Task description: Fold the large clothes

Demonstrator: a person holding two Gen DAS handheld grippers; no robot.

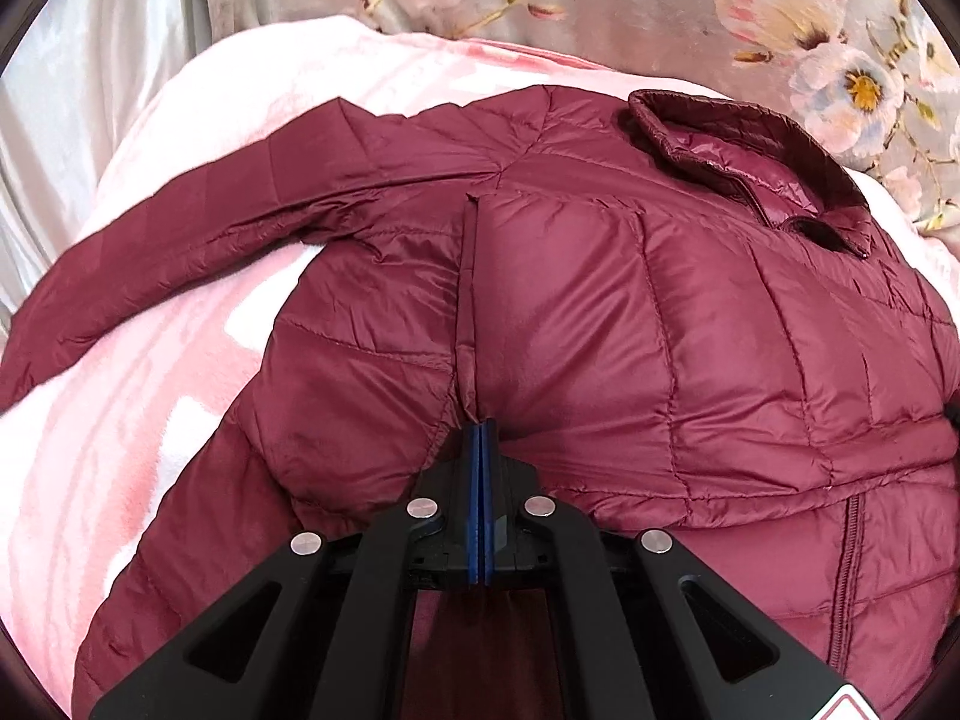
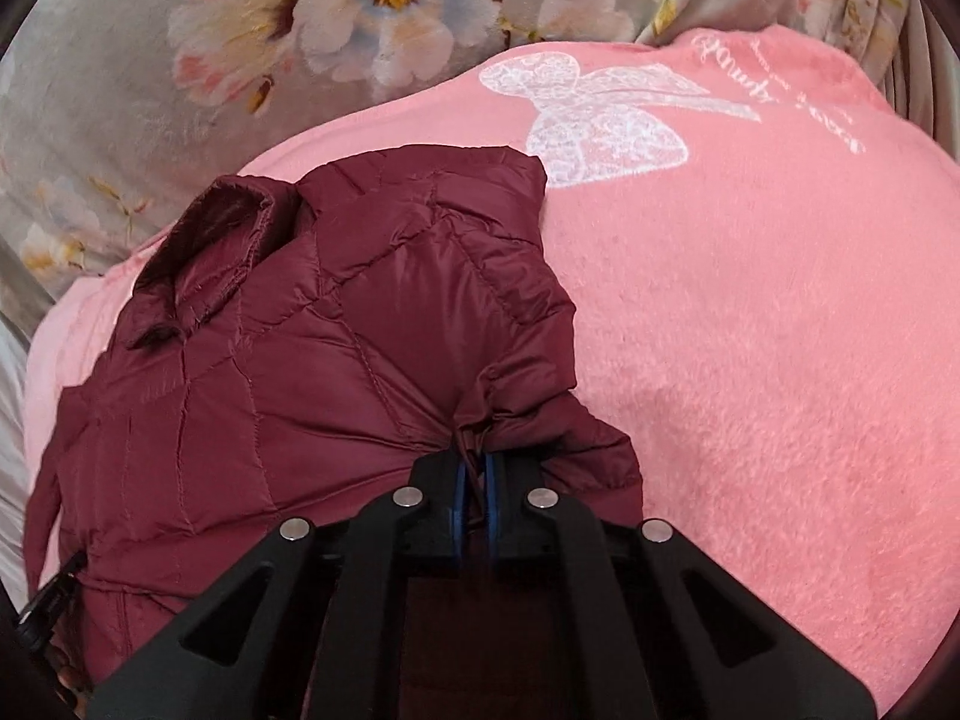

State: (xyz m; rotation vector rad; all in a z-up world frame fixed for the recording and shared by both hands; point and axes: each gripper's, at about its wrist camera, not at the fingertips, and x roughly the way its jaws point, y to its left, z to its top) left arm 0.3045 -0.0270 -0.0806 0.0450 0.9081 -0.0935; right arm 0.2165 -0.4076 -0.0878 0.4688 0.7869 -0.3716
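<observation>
1. My left gripper (image 1: pixel 482 423): blue pads pressed flat together, no gap, pinched on a thin seam ridge of the jacket (image 1: pixel 660 360) where the body meets the side panel.
2. That ridge runs straight up from the tips toward the armpit area, w/ puffy quilted panels on both sides.
3. Left view, further out: one sleeve (image 1: pixel 180 228) stretched out to the left across the blanket (image 1: pixel 90 450), lying flat. Collar (image 1: pixel 738 162) at upper right, folded over, shiny lining showing.
4. A zip line runs down the jacket front at lower right of that view.
5. My right gripper (image 2: pixel 474 471): pads nearly together, a bunched gather of jacket fabric clamped between them, narrow gap filled by cloth.
6. Right view: the jacket's right side is folded in over the body, so the edge by the tips is puckered and the sleeve can't be made out separately.
7. Collar sits upper left there, standing up a bit.
8. Jacket lies front-up on the pink blanket on the bed; white butterfly print (image 2: pixel 600 120) and some script on the blanket beyond the jacket, well apart from the tips.
9. Flowered bedding (image 2: pixel 300 30) behind the blanket in both views.
10. Small black clip or cord thing (image 2: pixel 51 594) at far left edge of right view, too small to tell what.
</observation>
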